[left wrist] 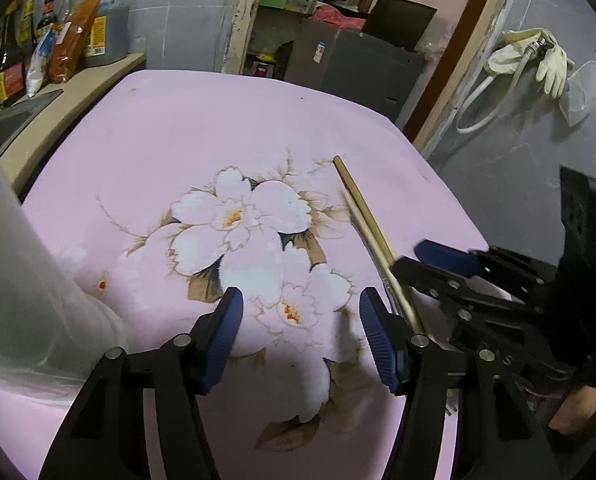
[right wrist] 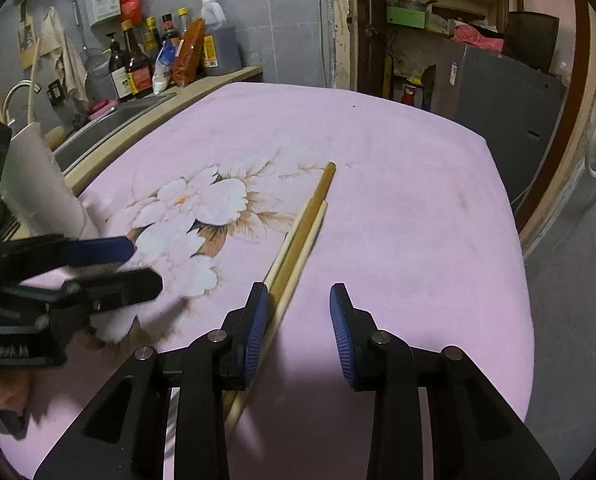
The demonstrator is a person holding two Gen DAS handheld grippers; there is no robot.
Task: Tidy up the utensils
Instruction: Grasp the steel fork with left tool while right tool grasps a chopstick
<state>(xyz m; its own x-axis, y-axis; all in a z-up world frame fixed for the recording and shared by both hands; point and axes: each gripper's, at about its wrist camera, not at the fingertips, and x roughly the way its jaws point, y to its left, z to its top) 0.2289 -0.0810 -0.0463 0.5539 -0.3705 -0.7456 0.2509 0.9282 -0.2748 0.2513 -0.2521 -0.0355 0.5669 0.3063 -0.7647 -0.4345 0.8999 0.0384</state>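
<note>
My right gripper (right wrist: 298, 334) stood spread; the chopsticks (right wrist: 298, 240) lay beside its left pad, near ends hidden. My left gripper (left wrist: 300, 332) stood spread over bare tablecloth (left wrist: 185, 128), nothing between.

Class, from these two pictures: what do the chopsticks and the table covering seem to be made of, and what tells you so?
Chopsticks: probably bamboo or wood, matte; pale tan colour, thin straight sticks with no shine.
Table covering: seemingly a soft printed fabric, matte pink; white flowers printed on it, rounded draped edges, no glare. The exact fibre is not visible.
</note>
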